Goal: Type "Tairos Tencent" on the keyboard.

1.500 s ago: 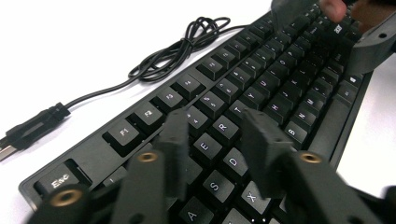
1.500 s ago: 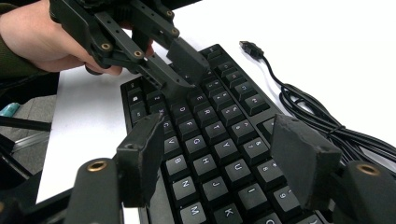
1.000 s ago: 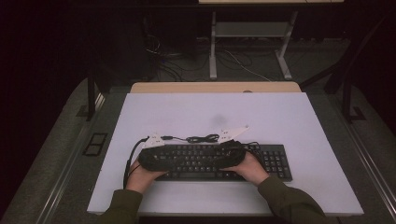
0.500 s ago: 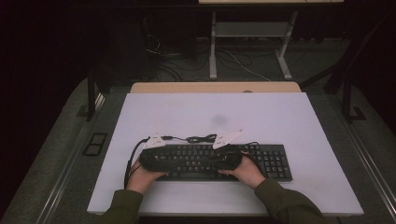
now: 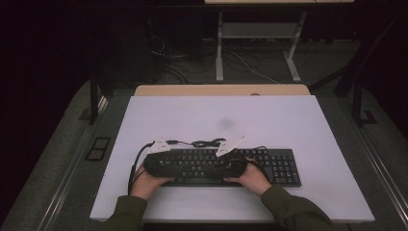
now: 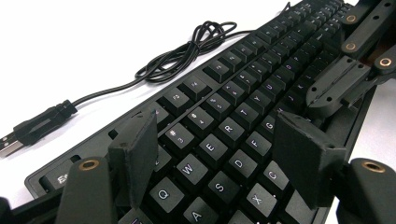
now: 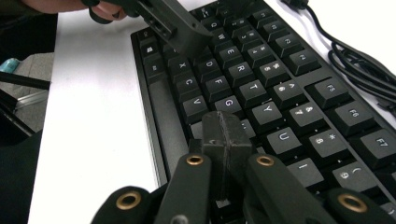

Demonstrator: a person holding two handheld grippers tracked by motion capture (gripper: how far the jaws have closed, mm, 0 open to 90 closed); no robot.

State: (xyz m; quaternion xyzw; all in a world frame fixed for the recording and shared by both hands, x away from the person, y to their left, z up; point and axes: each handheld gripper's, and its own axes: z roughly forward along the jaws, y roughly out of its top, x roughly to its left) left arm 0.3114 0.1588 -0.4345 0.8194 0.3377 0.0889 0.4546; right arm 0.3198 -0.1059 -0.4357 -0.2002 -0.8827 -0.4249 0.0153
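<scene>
A black keyboard (image 5: 281,166) lies along the near part of the white table (image 5: 221,110). My left gripper (image 6: 217,140) is held over the keyboard's left end. It is open, with the letter keys (image 6: 243,93) showing between its pads and nothing held. My right gripper (image 7: 224,135) is shut, its two pads pressed together with nothing between them. It sits low over the middle letter keys (image 7: 261,114); I cannot tell whether it touches them. The two grippers point toward each other: left gripper (image 5: 190,166), right gripper (image 5: 216,169).
The keyboard's black cable (image 6: 182,56) lies coiled on the table behind the keys and ends in a loose USB plug (image 6: 37,126). A wooden edge (image 5: 221,90) borders the table's far side. Each gripper trails its own cable (image 5: 134,166).
My right gripper has shifted a little to the left along the keyboard, toward the left gripper. The left hand and the keyboard have stayed put.
</scene>
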